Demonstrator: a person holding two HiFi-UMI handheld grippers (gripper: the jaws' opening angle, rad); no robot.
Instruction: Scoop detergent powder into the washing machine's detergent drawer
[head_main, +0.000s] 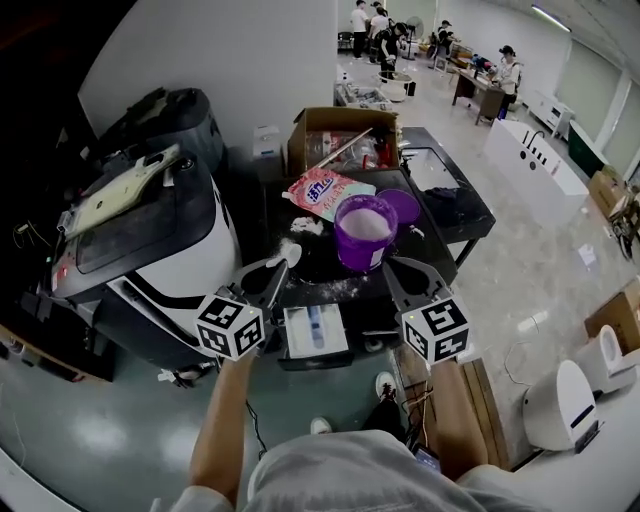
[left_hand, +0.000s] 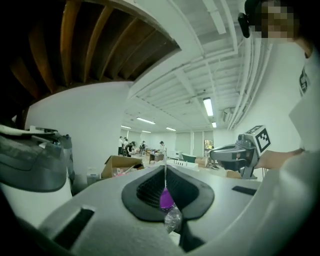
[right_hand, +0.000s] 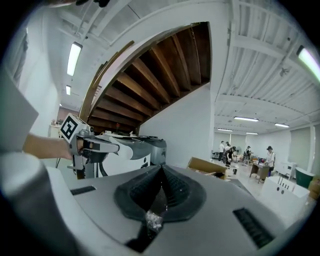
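Both grippers were clenched with nothing in them. The left gripper (head_main: 278, 268) had its jaws pressed together, and in its own view (left_hand: 165, 175) a sliver of purple showed low in the slit between them (whether that was the tub, I could not tell). The right gripper (head_main: 392, 268) was likewise closed on nothing, its jaws meeting in a thin line (right_hand: 161, 172).

The detergent powder (head_main: 367, 222) lay in an open purple tub (head_main: 362, 250) on the black table (head_main: 318, 268), just beyond the two gripper tips and between them, touched by neither. The tub's purple lid (head_main: 404, 205) lay just behind it to the right. Some powder was spilt on the table near the left gripper's tip. The white drawer (head_main: 313, 333) stood pulled out at the table's near edge, between the two marker cubes and nearer the person than the tub. The washing machine (head_main: 160, 235) stood to the left.

A pink detergent bag (head_main: 325, 190) lay behind the tub, in front of a cardboard box (head_main: 340, 122). The bag bore large white characters, too small to read.
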